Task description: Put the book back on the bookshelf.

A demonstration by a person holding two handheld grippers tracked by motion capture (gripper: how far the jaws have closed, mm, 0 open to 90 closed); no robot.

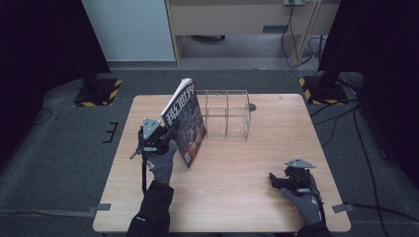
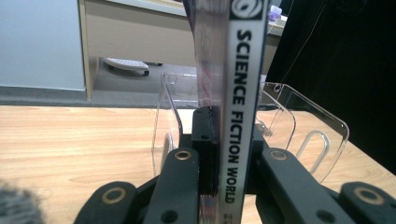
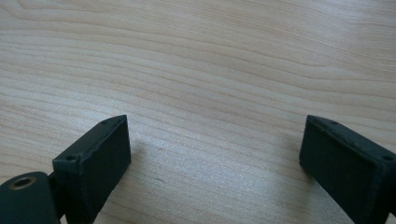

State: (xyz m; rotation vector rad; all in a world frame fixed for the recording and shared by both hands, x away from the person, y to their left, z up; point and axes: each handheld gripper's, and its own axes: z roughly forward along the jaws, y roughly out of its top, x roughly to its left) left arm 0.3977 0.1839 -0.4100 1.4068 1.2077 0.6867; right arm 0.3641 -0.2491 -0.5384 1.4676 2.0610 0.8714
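Left hand-held gripper (image 1: 165, 137) clamps the spine of a Science Fiction World magazine (image 1: 186, 120), held upright and tilted beside the clear acrylic rack (image 1: 227, 113). Right hand-held gripper (image 3: 212, 154) rests on the desk (image 1: 237, 168), jaws spread wide.

A pale wooden worktop (image 1: 276, 106) stands on dark grey carpet (image 1: 64, 148). Beyond it a light blue-grey wall panel (image 1: 131, 29) meets a beige cabinet (image 1: 237, 17), with a grey skirting strip below. Black curtains (image 1: 34, 39) hang at both sides — each flanked by a stand foot taped in yellow and black (image 1: 99, 94). Black cables (image 1: 341, 118) trail over the floor at right — the light is dim and even.
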